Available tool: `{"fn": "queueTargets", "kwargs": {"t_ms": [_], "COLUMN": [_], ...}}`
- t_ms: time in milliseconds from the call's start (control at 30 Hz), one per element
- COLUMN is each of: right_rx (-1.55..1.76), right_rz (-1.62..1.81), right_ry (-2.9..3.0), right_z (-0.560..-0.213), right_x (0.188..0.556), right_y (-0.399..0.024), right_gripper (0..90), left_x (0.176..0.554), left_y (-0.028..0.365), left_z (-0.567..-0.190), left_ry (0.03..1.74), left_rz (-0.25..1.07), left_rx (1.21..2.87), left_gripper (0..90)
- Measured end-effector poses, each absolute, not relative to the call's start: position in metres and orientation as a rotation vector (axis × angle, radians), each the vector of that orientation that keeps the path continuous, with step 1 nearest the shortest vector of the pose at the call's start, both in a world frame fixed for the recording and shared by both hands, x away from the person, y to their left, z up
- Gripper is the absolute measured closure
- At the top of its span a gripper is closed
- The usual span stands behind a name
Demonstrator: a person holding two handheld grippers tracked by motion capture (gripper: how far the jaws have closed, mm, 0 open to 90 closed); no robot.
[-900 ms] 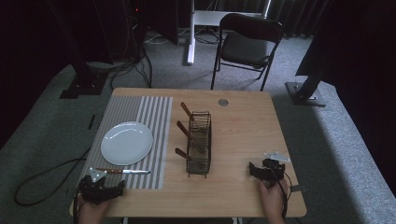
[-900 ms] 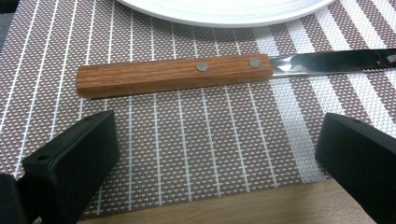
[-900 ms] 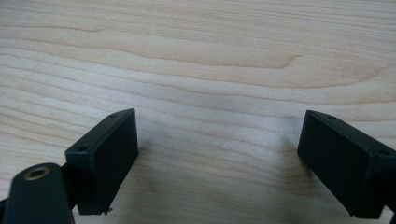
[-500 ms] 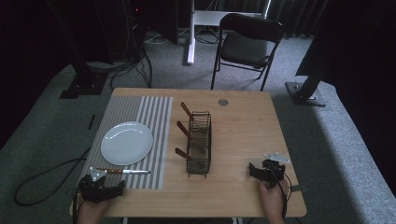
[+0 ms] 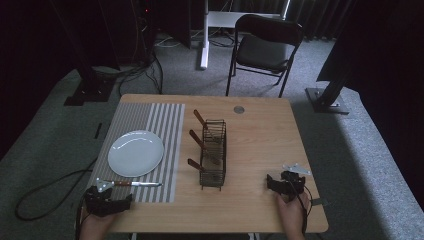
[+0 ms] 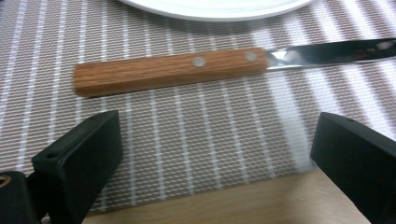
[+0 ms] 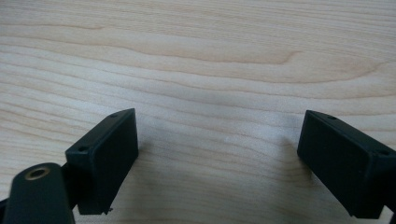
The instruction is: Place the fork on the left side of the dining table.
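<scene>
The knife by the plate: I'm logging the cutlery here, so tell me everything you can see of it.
The knife has a straight brown wooden handle with two pale metal rivets and a shiny steel blade. It lies flat on the striped placemat, just on the near side of the white plate, handle toward the table's left edge. The left hand-held gripper, jaws open, sits just short of the handle without touching it.

The left gripper (image 5: pixel 122 202) is black and chunky, with a small grey three-cornered plate (image 5: pixel 103 186) on top. The right gripper (image 5: pixel 270 182) is black too, with the same kind of grey plate (image 5: pixel 296 168) and a thin dark cable (image 5: pixel 306 199) hanging from it. Up close, each jaw is a flat black block with a tiny screw hole near its corner. One round brass-coloured screw hole (image 7: pixel 37 173) sits low on the right gripper. Both hands are bare, no sleeves.
</scene>
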State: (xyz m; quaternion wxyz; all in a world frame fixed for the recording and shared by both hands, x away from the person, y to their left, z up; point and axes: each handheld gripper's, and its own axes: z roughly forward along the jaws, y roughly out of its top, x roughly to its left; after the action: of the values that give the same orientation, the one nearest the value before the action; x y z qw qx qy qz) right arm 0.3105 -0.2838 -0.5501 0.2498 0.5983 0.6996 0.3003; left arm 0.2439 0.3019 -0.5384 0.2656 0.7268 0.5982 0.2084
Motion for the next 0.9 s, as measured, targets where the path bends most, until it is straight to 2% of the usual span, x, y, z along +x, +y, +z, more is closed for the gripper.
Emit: {"fn": "queueTargets", "kwargs": {"t_ms": [500,733,900], "right_rx": [1.629,1.629,1.629], "right_rz": [0.818,0.818,0.818], "right_ry": [1.905,1.905,1.905], "right_z": [-0.55,-0.55,-0.55], "right_x": [0.311,0.311,0.311], "right_y": [-0.284,-0.284,-0.284], "right_gripper": [12.0,11.9,12.0], "left_x": [0.251,0.263,0.267], "left_y": [0.278,0.267,0.262], "left_z": [-0.521,-0.505,-0.497], "left_ry": [1.461,1.393,1.363], "left_rz": [0.527,0.463,0.481], "left_rx": [2.0,1.976,1.991], "left_gripper": [2.4,2.4,2.4]}}
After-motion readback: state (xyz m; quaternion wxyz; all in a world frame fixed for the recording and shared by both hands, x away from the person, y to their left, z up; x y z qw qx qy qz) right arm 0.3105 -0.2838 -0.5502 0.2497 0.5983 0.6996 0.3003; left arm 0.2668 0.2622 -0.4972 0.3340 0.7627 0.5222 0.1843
